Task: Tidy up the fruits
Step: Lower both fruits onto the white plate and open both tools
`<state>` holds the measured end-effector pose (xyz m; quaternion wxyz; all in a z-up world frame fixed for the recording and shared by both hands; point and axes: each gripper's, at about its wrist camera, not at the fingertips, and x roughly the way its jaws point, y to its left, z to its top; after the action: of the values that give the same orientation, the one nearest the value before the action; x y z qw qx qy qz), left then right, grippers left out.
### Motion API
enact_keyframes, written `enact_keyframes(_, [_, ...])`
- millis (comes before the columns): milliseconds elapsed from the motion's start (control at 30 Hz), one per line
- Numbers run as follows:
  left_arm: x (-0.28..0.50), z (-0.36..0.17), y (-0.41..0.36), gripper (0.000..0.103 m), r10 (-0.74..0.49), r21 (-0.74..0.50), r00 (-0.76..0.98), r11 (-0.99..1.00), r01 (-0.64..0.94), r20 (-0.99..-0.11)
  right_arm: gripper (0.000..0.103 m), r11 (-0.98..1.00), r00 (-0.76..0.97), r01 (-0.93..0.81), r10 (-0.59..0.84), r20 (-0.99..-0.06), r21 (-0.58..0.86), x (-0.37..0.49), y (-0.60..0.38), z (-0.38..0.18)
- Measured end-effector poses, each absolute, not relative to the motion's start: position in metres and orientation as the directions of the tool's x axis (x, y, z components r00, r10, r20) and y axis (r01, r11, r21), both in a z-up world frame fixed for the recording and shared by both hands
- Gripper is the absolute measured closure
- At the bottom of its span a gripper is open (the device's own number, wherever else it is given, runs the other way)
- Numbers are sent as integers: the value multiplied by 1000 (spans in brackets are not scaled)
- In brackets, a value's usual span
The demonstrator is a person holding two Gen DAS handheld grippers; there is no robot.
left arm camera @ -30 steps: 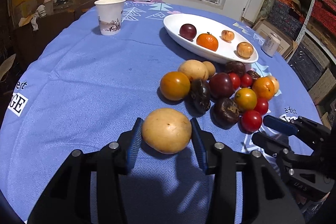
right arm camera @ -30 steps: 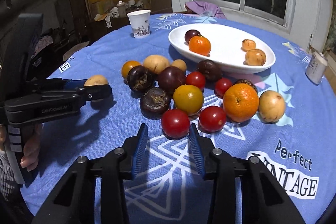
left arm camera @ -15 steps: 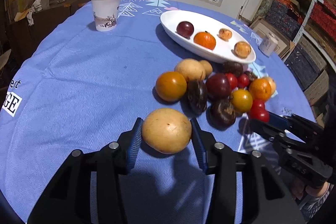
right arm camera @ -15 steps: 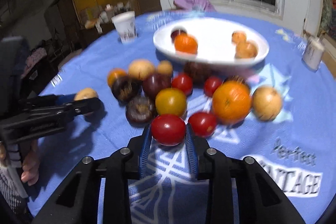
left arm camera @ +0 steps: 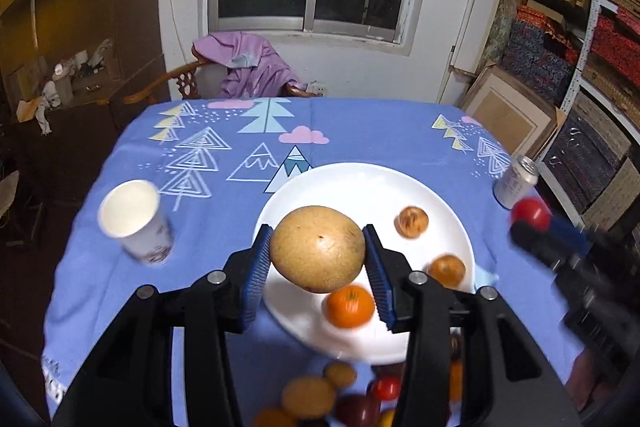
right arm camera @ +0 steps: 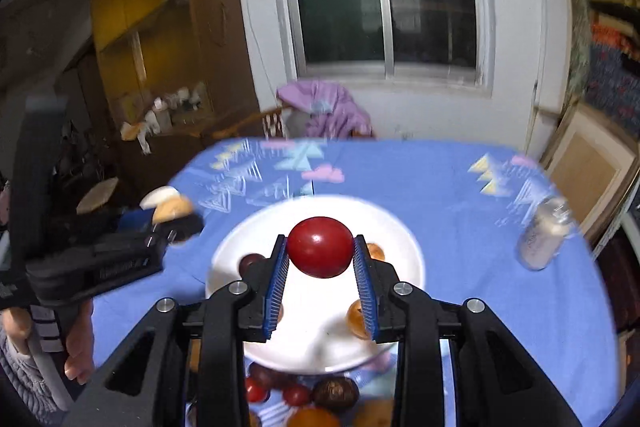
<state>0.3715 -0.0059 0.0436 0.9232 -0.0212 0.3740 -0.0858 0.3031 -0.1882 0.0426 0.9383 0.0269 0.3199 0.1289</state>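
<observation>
Both grippers had risen from the fruit pile, hovering over the white plate [left arm camera: 448,203]; left gripper [left arm camera: 317,255] jaws grasped a tan round fruit [left arm camera: 317,247], right gripper [right arm camera: 320,275] jaws a red tomato [right arm camera: 320,246].

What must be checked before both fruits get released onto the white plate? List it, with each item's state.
1. Left gripper grips the tan fruit between its pads: ok.
2. Right gripper grips the red tomato: ok.
3. Both fruits are lined up over the white plate: ok by each wrist view; height above it cannot tell.
4. Free room on the plate: ok, bare white beyond the orange and the small brown fruits.
5. Grippers clear of each other: ok, apart in both views.
6. Paper cup and can out of the way: ok, both stand off the plate.
</observation>
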Motion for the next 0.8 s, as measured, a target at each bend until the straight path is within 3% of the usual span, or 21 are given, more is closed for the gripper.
enact_keyframes(233, [460, -33, -21, 58, -162, -117, 558, 986, 115, -814, 70, 959, 621, -258, 259, -739, 120, 362, -163, -30])
enact_keyframes(400, [475, -53, -17, 55, -186, -161, 511, 982, 94, -839, 69, 956, 562, -273, 251, -788, 110, 373, -155, -49])
enact_keyframes(467, [474, -52, -16, 46, -176, -155, 519, 984, 83, -836, 69, 961, 564, -261, 234, -792, 98, 375, -154, -54])
enact_keyframes(633, [448, -23, 0, 44, -193, -186, 557, 980, 69, -808, 68, 966, 635, -243, 228, -738, 90, 350, -163, -23])
enact_keyframes(667, [438, -14, 5, 43, -194, -189, 572, 980, 69, -797, 66, 965, 653, -243, 240, -718, 102, 341, -168, -12])
enact_keyframes(733, [411, 7, 19, 33, -183, -186, 609, 981, 59, -772, 49, 964, 700, -237, 257, -666, 122, 317, -179, 11])
enact_keyframes(800, [378, 22, 32, 30, -160, -165, 648, 985, 53, -745, 36, 965, 754, -221, 259, -604, 139, 285, -193, 30])
